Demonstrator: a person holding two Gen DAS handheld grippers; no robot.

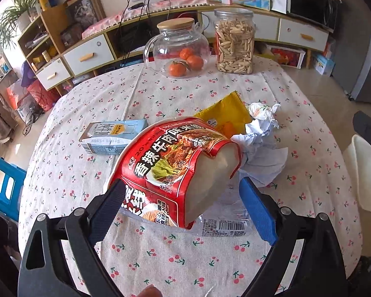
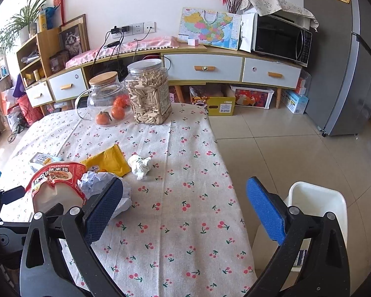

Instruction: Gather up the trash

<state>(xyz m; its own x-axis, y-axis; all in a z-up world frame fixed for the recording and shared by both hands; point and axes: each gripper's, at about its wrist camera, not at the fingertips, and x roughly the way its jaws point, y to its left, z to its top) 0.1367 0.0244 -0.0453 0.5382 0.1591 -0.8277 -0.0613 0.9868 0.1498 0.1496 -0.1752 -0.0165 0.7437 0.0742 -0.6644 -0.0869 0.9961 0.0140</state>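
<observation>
We hold the left gripper [image 1: 181,199] wide open around the red noodle cup [image 1: 175,170], which lies on its side on the cherry-print tablecloth [image 1: 210,259]; whether its pads touch we cannot tell. Our right gripper [image 2: 185,206] gapes wide, holding nothing, beside the white bin [image 2: 316,210].
</observation>
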